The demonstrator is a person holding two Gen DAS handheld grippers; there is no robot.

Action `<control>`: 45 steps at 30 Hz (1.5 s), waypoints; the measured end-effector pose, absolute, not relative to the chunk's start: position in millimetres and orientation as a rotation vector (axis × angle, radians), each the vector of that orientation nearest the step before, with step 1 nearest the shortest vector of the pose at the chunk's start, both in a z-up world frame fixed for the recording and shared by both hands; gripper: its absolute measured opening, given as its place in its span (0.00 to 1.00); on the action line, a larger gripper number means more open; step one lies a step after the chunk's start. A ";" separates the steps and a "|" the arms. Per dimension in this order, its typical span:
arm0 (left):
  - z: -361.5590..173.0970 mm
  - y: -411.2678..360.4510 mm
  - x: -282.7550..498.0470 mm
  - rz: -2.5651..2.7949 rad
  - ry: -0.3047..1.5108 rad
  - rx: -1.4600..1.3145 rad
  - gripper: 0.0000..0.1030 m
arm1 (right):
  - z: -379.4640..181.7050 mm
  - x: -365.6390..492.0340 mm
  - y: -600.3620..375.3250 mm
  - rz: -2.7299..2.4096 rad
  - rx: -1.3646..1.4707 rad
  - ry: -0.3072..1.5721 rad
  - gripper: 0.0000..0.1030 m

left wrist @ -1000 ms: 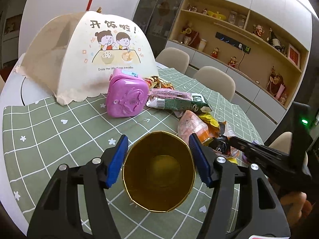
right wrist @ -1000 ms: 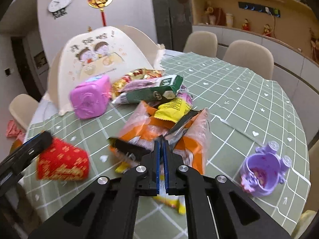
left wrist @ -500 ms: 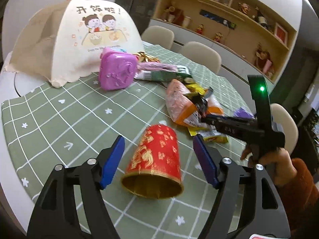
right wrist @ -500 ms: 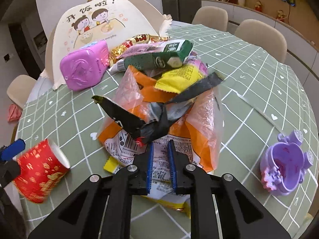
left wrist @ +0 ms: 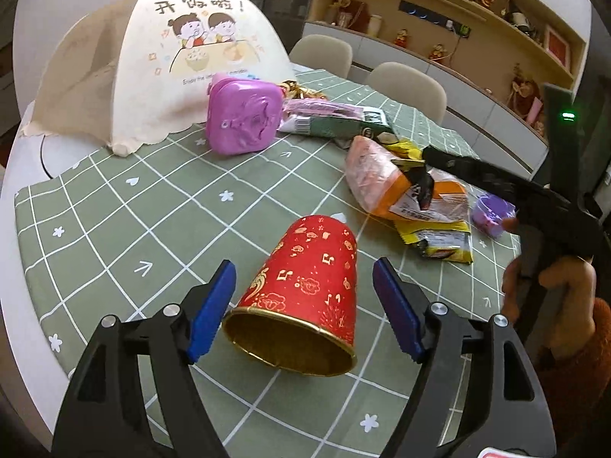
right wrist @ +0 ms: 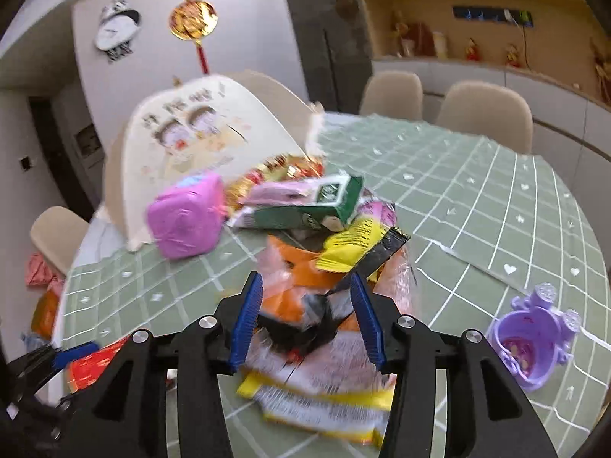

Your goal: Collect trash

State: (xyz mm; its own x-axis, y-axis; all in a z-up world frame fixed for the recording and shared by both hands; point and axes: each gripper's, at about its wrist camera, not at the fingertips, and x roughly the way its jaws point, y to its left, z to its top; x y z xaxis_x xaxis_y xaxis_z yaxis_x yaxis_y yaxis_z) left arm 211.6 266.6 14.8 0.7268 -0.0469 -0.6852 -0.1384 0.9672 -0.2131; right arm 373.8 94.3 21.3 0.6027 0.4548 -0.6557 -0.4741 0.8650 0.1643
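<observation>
A red paper cup [left wrist: 305, 294] with gold print lies on its side on the green checked tablecloth [left wrist: 126, 213], mouth toward me. My left gripper [left wrist: 305, 305] is open, its blue pads on either side of the cup, apart from it. My right gripper [right wrist: 305, 316] is open over a pile of snack wrappers: an orange bag [right wrist: 301, 290], a black wrapper [right wrist: 305, 332] between the fingers, a yellow wrapper [right wrist: 351, 244] and a green packet [right wrist: 313, 210]. In the left wrist view the right gripper [left wrist: 439, 160] reaches over the orange bag [left wrist: 382, 179].
A pink square box [left wrist: 240, 118] and a cream food cover [left wrist: 164, 61] stand at the back. A small purple toy cup [right wrist: 530, 339] sits at the right. Chairs [right wrist: 481, 114] and shelves lie beyond the table. The table edge is near on the left.
The cup, held upright in my left gripper, now lies on the table with the gripper open. My right gripper, shut on the black wrapper, has opened and lifted.
</observation>
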 end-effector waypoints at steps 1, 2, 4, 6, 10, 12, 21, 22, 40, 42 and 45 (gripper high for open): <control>14.4 267.6 211.2 0.051 0.758 -0.262 0.68 | 16.0 377.2 97.3 0.534 -0.042 0.780 0.44; 14.3 268.7 210.1 0.048 0.757 -0.265 0.68 | 6.8 383.2 101.3 0.533 -0.063 0.824 0.44; 15.5 271.3 206.9 0.034 0.750 -0.268 0.68 | -2.0 384.7 102.6 0.545 -0.080 0.834 0.44; 16.8 273.4 205.3 0.024 0.746 -0.274 0.68 | -2.9 380.8 100.0 0.554 -0.082 0.814 0.44; 19.3 276.4 205.7 0.018 0.744 -0.295 0.68 | 4.6 366.9 98.5 0.565 -0.147 0.775 0.26; 19.4 276.7 206.6 0.028 0.744 -0.289 0.68 | 11.9 358.9 95.0 0.572 -0.156 0.740 0.24; 15.6 276.1 208.8 0.066 0.760 -0.304 0.57 | 46.7 313.4 63.7 0.577 -0.174 0.619 0.23; 17.2 274.4 207.7 0.065 0.756 -0.302 0.55 | 49.3 307.4 59.0 0.576 -0.178 0.608 0.23; 43.7 222.5 192.7 0.043 0.682 -0.276 0.62 | 51.2 237.6 -29.0 0.559 -0.215 0.536 0.23; 38.5 227.8 200.5 0.069 0.718 -0.282 0.62 | 45.8 234.0 -33.0 0.568 -0.210 0.543 0.23; 27.2 233.3 216.4 0.088 0.781 -0.312 0.64 | 39.7 232.3 -34.3 0.573 -0.194 0.555 0.23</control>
